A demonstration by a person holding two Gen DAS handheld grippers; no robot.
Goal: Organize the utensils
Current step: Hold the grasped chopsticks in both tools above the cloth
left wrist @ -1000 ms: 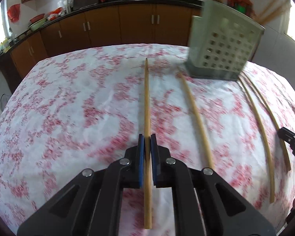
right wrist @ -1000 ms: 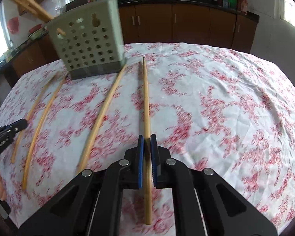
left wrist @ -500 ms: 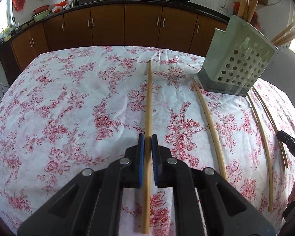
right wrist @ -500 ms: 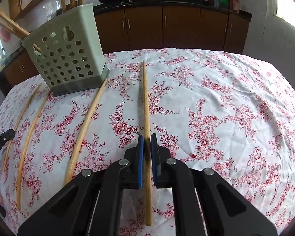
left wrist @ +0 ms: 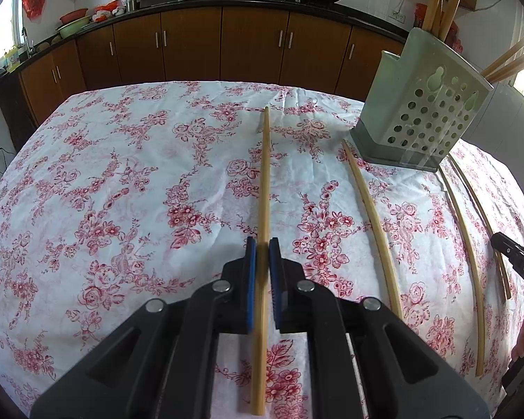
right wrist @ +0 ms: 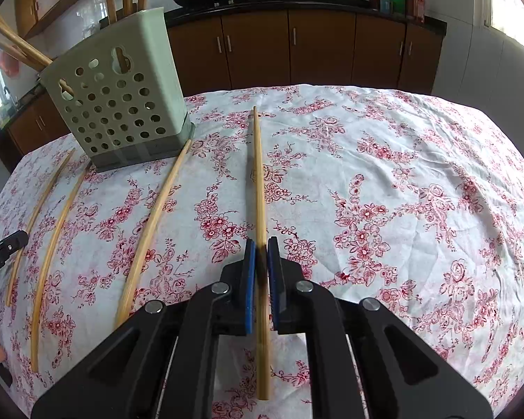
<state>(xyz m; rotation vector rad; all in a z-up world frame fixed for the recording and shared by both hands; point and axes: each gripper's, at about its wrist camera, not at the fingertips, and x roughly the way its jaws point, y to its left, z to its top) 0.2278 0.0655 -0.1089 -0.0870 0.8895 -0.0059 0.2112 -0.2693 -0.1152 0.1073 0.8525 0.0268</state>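
My left gripper is shut on a wooden chopstick that points forward over the floral tablecloth. My right gripper is shut on another wooden chopstick the same way. A pale green perforated utensil holder with several chopsticks standing in it sits at the far right in the left wrist view and at the far left in the right wrist view. Three loose chopsticks lie on the cloth in front of the holder.
Brown kitchen cabinets with a dark counter run behind the table. The right gripper's tip shows at the right edge of the left wrist view; the left gripper's tip shows at the left edge of the right wrist view.
Both grippers have lifted and tilted with their chopsticks, so the holder now looks upright and farther off. The loose chopsticks have not moved.
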